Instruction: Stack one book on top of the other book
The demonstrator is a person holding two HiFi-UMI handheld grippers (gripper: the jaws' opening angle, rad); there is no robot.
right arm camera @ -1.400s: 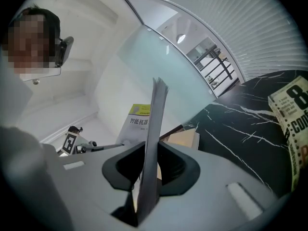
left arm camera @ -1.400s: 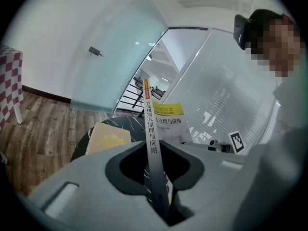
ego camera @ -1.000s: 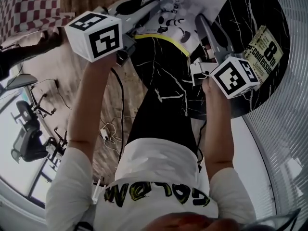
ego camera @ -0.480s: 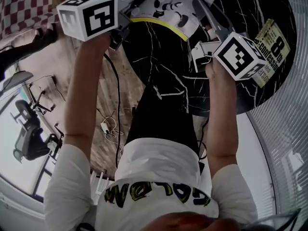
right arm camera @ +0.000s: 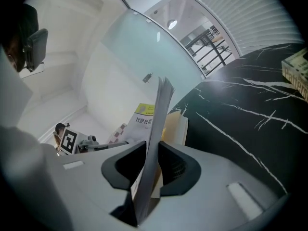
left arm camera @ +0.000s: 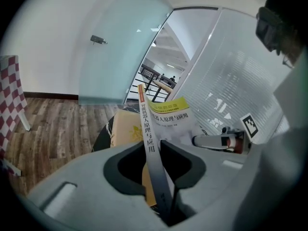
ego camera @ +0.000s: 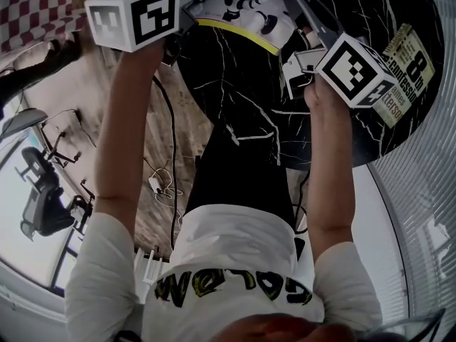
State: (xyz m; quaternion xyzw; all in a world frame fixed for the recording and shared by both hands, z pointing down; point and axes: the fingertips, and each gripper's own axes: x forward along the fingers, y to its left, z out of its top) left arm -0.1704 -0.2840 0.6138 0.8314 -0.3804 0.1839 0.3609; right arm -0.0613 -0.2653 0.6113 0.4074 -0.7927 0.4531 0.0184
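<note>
**Book pinched from both sides at the far edge of the table**

The left gripper (left arm camera: 153, 147) grips the spine of the white-and-yellow book (ego camera: 251, 9). Its jaws have just been easing apart, but the spine stands between the pads and both press against it. The right gripper (right arm camera: 153, 150) is clamped on the book's opposite edge, so the book is held between the two.

The book is at the far edge of the black marbled table (ego camera: 235, 91). The top of the head view cuts most of it off. No view shows whether its underside touches the tabletop.

The second book (ego camera: 411, 66) lies flat near the table's right edge, well apart from the held one. The right gripper's marker cube (ego camera: 354, 70) hides its left part, and in the right gripper view only a corner of it shows.

Just behind the held book, both gripper views show a tan slab (left arm camera: 124, 129). Whether it belongs to that book or is a separate thing cannot be made out.
</note>
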